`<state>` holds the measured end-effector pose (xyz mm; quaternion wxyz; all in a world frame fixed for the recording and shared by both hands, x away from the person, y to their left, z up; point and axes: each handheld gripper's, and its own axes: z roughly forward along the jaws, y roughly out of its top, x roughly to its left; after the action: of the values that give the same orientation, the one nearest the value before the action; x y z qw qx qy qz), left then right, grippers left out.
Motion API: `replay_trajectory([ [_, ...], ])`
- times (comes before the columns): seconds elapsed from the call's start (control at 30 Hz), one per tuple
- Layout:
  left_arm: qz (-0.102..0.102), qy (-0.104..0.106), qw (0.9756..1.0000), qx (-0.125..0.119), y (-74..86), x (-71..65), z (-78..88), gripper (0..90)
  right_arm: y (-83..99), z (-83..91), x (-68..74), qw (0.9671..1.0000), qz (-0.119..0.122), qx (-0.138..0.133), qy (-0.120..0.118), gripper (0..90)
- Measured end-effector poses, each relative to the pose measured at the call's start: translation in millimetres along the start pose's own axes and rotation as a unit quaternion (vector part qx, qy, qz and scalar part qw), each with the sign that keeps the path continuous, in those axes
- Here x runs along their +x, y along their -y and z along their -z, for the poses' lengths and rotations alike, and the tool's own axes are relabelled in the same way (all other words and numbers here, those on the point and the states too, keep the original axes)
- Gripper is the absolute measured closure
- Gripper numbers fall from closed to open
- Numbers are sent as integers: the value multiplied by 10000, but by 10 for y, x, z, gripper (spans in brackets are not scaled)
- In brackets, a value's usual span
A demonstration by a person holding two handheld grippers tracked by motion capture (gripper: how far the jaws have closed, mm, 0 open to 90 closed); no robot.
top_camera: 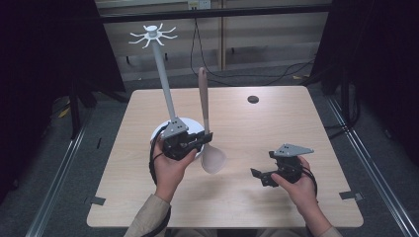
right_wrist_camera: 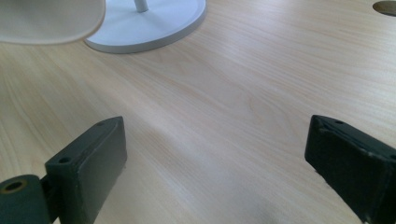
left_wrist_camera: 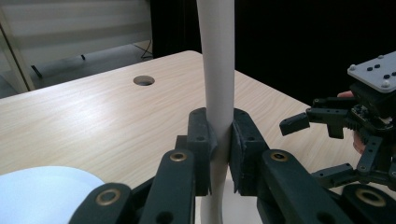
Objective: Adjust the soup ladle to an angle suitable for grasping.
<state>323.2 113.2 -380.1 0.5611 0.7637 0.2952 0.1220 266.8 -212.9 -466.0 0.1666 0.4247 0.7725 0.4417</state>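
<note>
High view: left gripper [top_camera: 205,138] clenched on spoon [top_camera: 206,129] neck at frame centre, bowl just above surface [top_camera: 276,128], beside stand [top_camera: 163,74]; left gripper view: stiff, light, smooth handle, likely slippery, bowl cut off; right gripper view: right gripper [right_wrist_camera: 219,172] released, low right.

Pale spoon [top_camera: 206,123] upright, bowl down, beside white hook stand [top_camera: 163,74].

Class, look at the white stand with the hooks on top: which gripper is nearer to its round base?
Left. The left gripper sits right at the stand's base, clamping a spoon. The right gripper is open, off toward the table's near right side.
</note>
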Motion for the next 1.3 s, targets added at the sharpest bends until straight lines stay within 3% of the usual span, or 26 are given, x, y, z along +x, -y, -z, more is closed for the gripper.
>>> replay_trajectory([
  [0.27, 43, 16, 9999, -102, -79, 65, 59, 804, 26, 16, -27, 10000, -67, -6, 43, 51],
  [0.43, -13, -61, 9999, -125, -155, 114, 111, 804, 29, 11, -25, 10000, -73, -7, 36, 52],
  [0.9, 89, -217, 9993, -279, -276, 237, 270, 804, 24, 19, -22, 10000, -82, -33, 47, 52],
  [1.3, 119, -274, 9990, -338, -404, 297, 181, 804, 24, 19, -13, 10000, -88, -33, 32, 53],
])
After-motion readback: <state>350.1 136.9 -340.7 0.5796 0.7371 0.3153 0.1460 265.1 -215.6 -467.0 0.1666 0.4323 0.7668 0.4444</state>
